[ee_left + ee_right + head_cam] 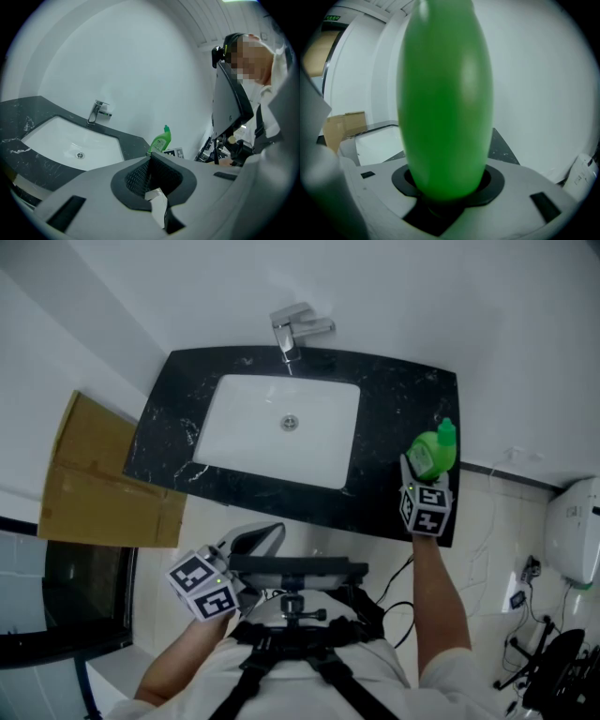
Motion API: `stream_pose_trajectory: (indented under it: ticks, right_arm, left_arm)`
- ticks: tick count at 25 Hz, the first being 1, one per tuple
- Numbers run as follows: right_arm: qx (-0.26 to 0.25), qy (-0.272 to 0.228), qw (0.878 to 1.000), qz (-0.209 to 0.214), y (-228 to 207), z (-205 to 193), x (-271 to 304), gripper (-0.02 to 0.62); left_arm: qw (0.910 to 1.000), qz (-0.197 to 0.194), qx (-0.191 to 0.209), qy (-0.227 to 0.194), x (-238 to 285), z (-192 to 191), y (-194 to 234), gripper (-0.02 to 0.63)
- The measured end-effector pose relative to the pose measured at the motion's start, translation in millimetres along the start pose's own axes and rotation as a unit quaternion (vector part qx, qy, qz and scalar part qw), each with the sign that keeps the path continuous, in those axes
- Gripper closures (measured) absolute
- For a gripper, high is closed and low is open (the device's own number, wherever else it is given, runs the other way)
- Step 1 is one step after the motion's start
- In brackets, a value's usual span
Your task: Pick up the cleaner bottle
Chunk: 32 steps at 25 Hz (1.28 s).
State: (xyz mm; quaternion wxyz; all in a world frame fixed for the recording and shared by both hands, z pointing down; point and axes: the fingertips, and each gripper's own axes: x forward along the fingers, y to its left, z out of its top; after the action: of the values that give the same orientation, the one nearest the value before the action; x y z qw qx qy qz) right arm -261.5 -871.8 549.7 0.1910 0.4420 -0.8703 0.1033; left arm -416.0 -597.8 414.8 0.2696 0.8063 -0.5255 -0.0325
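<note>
The green cleaner bottle (433,454) stands upright at the right end of the black marble counter (398,395). My right gripper (427,472) is closed round its lower body from the near side, with its marker cube just behind. In the right gripper view the bottle (445,103) fills the middle and sits in the dark hollow between the jaws. Whether its base still touches the counter is hidden. My left gripper (255,540) is held low by the person's body, short of the counter, jaws together and empty. In its view the bottle (161,140) shows far off, beyond the jaw tips (151,158).
A white sink basin (281,427) with a chrome faucet (295,332) takes up the counter's left and middle. Flattened cardboard (94,474) leans at the left. A white wall unit (574,531) and cables (525,615) lie to the right. A camera rig (295,610) hangs on the person's chest.
</note>
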Motion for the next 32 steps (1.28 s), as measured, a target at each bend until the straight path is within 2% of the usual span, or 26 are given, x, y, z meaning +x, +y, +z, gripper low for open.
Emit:
stream_pose_trajectory:
  ticks: [26,32]
  right_arm:
    - [0.007,-0.04,0.999,-0.001,-3.5,12.4,-2.2,0.385]
    - [-0.001,-0.036,0.999,-0.005,-3.5,13.9,-2.2,0.403]
  left_arm:
    - [0.9999,0.001,-0.001,0.015,3.9,-5.4,-0.8,0.611]
    - [0.9999,0.001,-0.004,0.015,6.0,-5.7,0.1,0.612]
